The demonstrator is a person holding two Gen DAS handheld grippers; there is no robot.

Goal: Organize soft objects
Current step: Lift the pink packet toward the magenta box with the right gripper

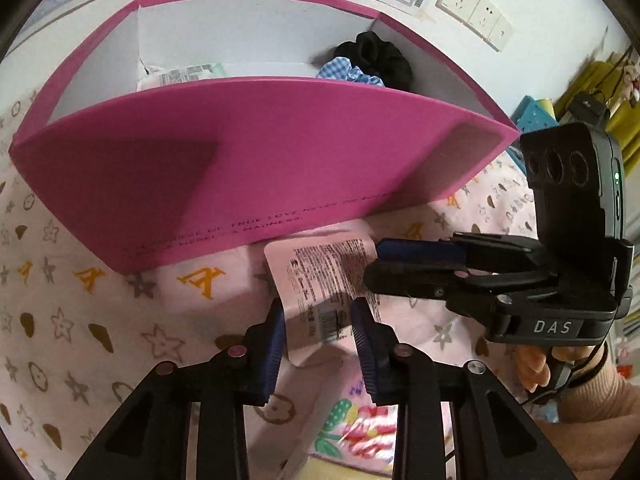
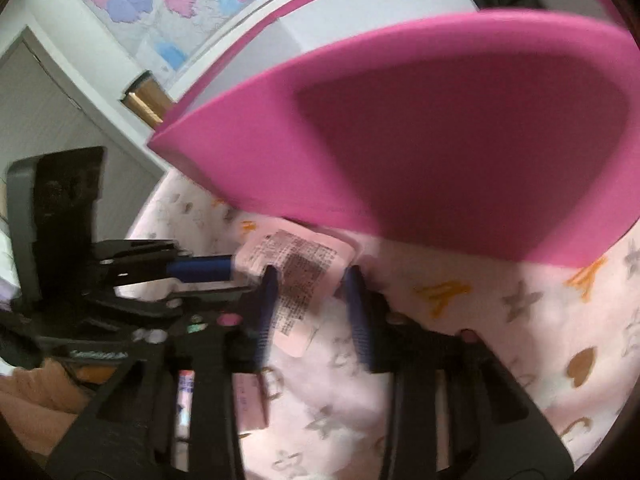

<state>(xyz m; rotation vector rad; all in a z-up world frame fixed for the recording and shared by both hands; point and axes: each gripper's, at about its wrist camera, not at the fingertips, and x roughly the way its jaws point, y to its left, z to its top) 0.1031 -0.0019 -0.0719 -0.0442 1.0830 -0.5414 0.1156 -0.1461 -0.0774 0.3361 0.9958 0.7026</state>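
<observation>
With a black scrunchie (image 1: 378,56), a blue gingham scrunchie (image 1: 344,73) and a white packet (image 1: 180,74) already inside the magenta cardboard box (image 1: 256,152), the flat pink sachet (image 1: 320,280) remains on the patterned cloth (image 1: 80,320) before it, clamped at opposite edges by the left gripper (image 1: 318,336) and right gripper (image 2: 312,304).

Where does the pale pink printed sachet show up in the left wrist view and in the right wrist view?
Left wrist view: the pink sachet lies lower centre on the patterned cloth, between the left gripper fingers, its upper right corner at the right gripper.
Right wrist view: the sachet sits just left of centre, between the right gripper fingers, the left gripper at its left edge.
Shared landmark: the magenta box directly behind it.
</observation>
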